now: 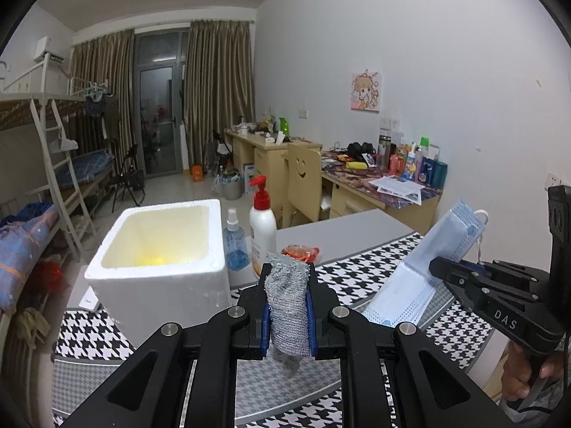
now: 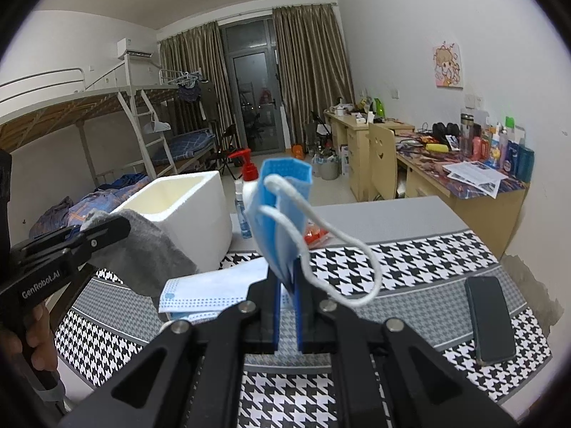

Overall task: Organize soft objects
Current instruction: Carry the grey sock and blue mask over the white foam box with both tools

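My left gripper (image 1: 288,271) is shut on a grey knitted cloth (image 1: 287,296) that stands bunched between the blue pads, just right of a white foam box (image 1: 160,249). From the right wrist view the same gripper (image 2: 110,226) shows at the left with the grey cloth (image 2: 146,253) hanging from it. My right gripper (image 2: 287,273) is shut on a folded blue face mask (image 2: 282,207) whose white ear loop dangles free. It also appears at the right of the left wrist view (image 1: 437,267), with the mask (image 1: 455,232) sticking up. More masks (image 2: 210,292) lie flat on the mat.
A houndstooth mat (image 2: 410,260) covers the table. Behind the box stand a blue spray bottle (image 1: 235,246) and a white pump bottle (image 1: 262,228), with a red packet (image 1: 299,253) beside them. A dark phone (image 2: 490,317) lies at the mat's right. Desks line the far wall.
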Motion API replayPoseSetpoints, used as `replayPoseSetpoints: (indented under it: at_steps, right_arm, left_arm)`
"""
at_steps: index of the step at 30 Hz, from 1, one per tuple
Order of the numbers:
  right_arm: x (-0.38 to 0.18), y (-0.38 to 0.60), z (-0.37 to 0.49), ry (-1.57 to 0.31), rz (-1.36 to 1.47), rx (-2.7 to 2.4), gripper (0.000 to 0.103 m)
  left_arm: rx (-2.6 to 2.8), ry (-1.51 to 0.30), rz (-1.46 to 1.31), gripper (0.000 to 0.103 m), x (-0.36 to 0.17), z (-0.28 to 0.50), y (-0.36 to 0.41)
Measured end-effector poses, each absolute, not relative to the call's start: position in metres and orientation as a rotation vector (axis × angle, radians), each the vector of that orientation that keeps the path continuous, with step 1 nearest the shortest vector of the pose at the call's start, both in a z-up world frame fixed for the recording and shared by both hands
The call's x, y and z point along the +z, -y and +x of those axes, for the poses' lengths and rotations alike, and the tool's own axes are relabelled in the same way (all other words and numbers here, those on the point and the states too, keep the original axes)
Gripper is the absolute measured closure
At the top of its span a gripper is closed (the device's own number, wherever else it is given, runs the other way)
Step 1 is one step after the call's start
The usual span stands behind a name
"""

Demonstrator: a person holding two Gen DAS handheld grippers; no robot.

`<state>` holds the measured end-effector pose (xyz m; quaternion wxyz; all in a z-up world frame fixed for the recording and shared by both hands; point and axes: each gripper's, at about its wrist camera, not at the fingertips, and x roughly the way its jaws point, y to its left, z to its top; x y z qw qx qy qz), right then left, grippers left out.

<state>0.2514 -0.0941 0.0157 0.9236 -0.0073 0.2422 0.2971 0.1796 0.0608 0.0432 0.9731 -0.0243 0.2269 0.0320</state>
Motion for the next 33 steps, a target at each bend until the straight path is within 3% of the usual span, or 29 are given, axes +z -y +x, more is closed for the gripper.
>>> replayPoseSetpoints:
  at_steps: [33]
  right_arm:
    - [0.058, 0.062, 0.271, -0.453, -0.047, 0.657, 0.094]
  left_arm:
    - [0.123, -0.389, -0.016, 0.087, 0.104, 0.203, -0.086]
